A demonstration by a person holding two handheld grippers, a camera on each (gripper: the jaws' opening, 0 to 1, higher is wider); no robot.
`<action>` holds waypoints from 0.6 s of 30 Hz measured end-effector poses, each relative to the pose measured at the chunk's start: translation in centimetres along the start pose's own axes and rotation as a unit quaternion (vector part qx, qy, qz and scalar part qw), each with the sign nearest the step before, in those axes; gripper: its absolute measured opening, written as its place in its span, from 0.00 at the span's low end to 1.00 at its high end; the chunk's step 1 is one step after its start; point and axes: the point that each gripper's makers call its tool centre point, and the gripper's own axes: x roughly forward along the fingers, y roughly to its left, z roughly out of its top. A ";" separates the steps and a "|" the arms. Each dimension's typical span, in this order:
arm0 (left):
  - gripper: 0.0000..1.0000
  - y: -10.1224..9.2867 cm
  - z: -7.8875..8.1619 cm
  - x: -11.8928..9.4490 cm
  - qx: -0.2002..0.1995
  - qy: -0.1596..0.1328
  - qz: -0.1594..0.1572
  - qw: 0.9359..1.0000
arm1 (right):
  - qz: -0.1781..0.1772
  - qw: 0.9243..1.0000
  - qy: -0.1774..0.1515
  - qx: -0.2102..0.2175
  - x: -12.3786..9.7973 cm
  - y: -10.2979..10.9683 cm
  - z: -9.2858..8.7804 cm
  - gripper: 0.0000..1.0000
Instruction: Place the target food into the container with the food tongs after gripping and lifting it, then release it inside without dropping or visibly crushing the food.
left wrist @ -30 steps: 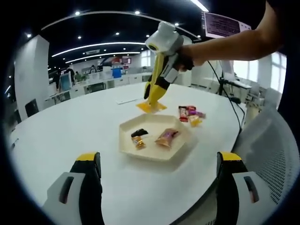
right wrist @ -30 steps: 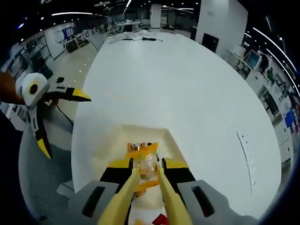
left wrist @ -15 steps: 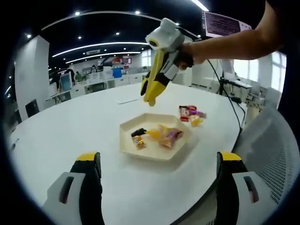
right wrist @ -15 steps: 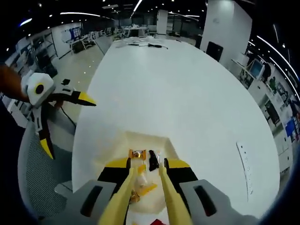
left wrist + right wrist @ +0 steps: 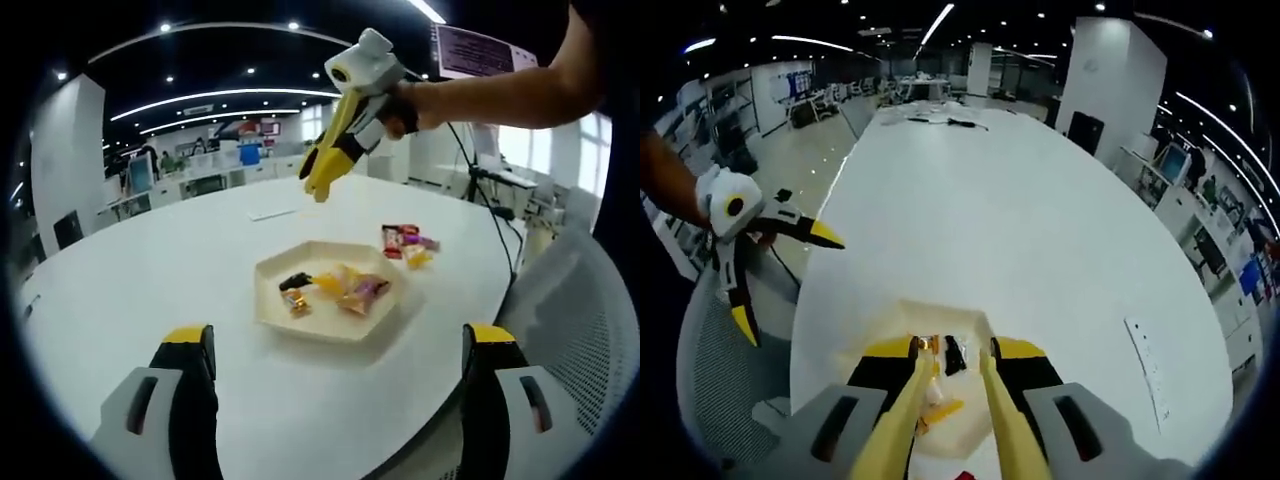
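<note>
A cream hexagonal tray point(image 5: 325, 322) sits on the white table and holds a yellow-orange wrapped packet point(image 5: 352, 288), a black sweet point(image 5: 293, 281) and a small orange sweet point(image 5: 297, 300). My left gripper point(image 5: 340, 340) stands open, low in front of the tray with nothing between its fingers. High above the tray's far side, my right gripper point(image 5: 316, 186) is shut on yellow food tongs point(image 5: 902, 425). The tong arms are slightly apart and hold nothing. In the right gripper view the tray point(image 5: 875, 335) lies below the tongs, and the left gripper point(image 5: 785, 282) shows at the left.
A small pile of wrapped sweets point(image 5: 408, 244) lies on the table right of the tray. A sheet of paper point(image 5: 270, 213) lies farther back. A white mesh chair point(image 5: 580, 300) stands at the table's right edge. Office desks fill the background.
The packet held in the tongs a second ago now lies in the tray. The right gripper has risen up and away from the tray with empty tongs. The left gripper has not moved.
</note>
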 end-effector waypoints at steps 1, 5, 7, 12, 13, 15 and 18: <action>0.99 0.0 0.0 0.0 0.000 0.000 0.000 1.000 | -0.001 1.000 -0.002 0.000 -0.2 0.0 0.1 0.28; 0.99 -0.1 -0.1 0.0 0.000 0.002 -0.002 1.000 | -0.007 1.000 -0.007 -0.006 -1.2 -0.3 -0.1 0.28; 0.99 0.0 -0.1 0.0 -0.001 0.001 -0.002 1.000 | -0.005 1.000 -0.006 0.001 -1.6 -0.5 -0.5 0.28; 0.99 -0.1 -0.1 0.0 0.002 0.003 -0.002 1.000 | -0.009 1.000 -0.007 0.005 -2.4 -0.6 -1.6 0.29; 0.99 -0.1 -0.1 0.0 0.001 0.003 -0.002 1.000 | -0.010 1.000 -0.006 0.005 -2.4 -0.7 -1.9 0.29; 0.99 -0.1 -0.2 0.0 0.002 0.006 -0.002 1.000 | -0.010 1.000 -0.005 0.009 -2.6 -0.6 -2.5 0.29; 0.99 -0.1 -0.3 0.1 0.002 0.007 -0.002 1.000 | -0.010 1.000 -0.001 0.014 -3.0 -0.7 -3.4 0.29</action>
